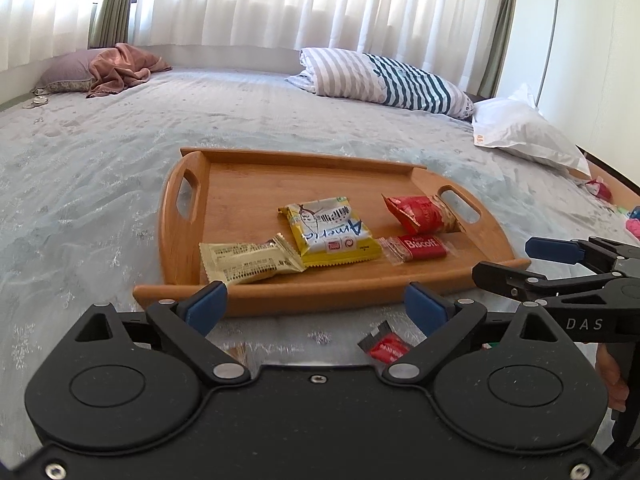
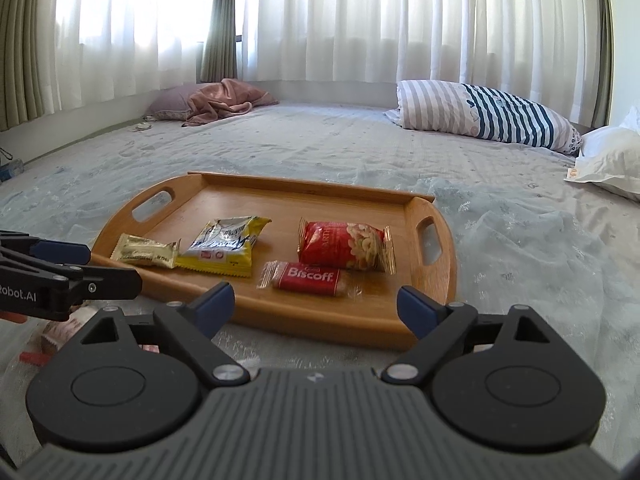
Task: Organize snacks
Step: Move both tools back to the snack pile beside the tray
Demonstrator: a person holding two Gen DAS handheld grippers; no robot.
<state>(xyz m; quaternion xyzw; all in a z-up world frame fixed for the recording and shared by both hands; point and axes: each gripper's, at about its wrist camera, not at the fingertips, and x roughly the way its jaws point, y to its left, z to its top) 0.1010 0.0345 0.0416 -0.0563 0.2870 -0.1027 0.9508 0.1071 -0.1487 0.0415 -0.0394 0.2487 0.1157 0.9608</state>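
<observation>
Four wrapped snacks lie on a wooden tray on a bed: a yellow packet, a red nut packet, a cream bar and a red Biscoff biscuit. Left gripper and right gripper hover before the tray's near rim, jaws spread wide, holding nothing.
</observation>
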